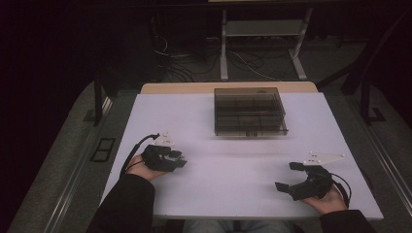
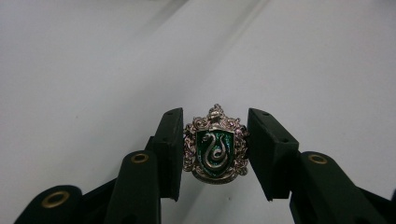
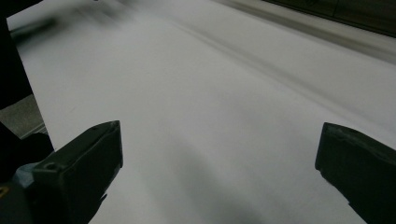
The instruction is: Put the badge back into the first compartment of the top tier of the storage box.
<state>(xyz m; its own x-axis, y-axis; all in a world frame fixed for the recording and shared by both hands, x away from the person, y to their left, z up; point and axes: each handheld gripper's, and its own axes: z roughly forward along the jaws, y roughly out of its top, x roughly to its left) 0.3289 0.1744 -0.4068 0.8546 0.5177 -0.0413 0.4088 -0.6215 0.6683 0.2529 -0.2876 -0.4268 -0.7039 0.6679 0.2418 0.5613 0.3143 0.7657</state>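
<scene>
White table (image 1: 233, 170) carries everything. Above it, a green crest badge (image 2: 215, 148) sits clamped between the left gripper's (image 2: 215, 154) jaws near the front left. Beyond stands a dark tray (image 1: 249, 111). Right gripper (image 1: 290, 178) rests with jaws wide apart, holding nothing.

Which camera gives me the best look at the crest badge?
The left gripper view: the badge, silver with a green snake shield, sits sharp and close between the left gripper's fingers. In the high view it is too small to make out.
</scene>
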